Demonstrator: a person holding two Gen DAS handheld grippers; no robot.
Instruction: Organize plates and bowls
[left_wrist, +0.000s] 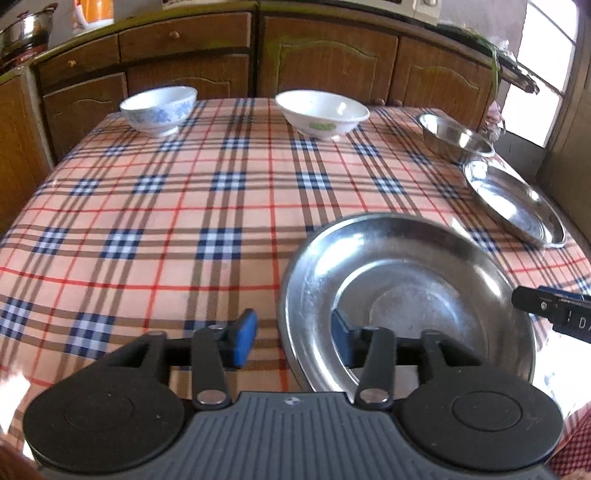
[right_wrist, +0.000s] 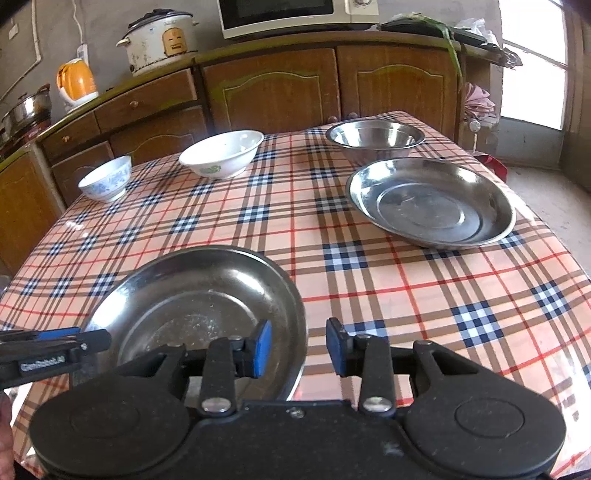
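While the near steel plate (left_wrist: 406, 302) sits at the front of the plaid-covered bench (left_wrist: 166, 221), both grippers straddle its rim. Left gripper (left_wrist: 293, 338) has its jaws apart over the plate's left edge, one pad inside the dish and one outside. Right gripper (right_wrist: 298, 349) does the same on the right edge, jaws apart, not clamping anything. Further back there's a second steel plate (right_wrist: 430, 203), with a steel bowl (right_wrist: 375, 140) just behind it, then a white bowl (right_wrist: 221, 153) and a blue-patterned bowl (right_wrist: 107, 181) along the far side.
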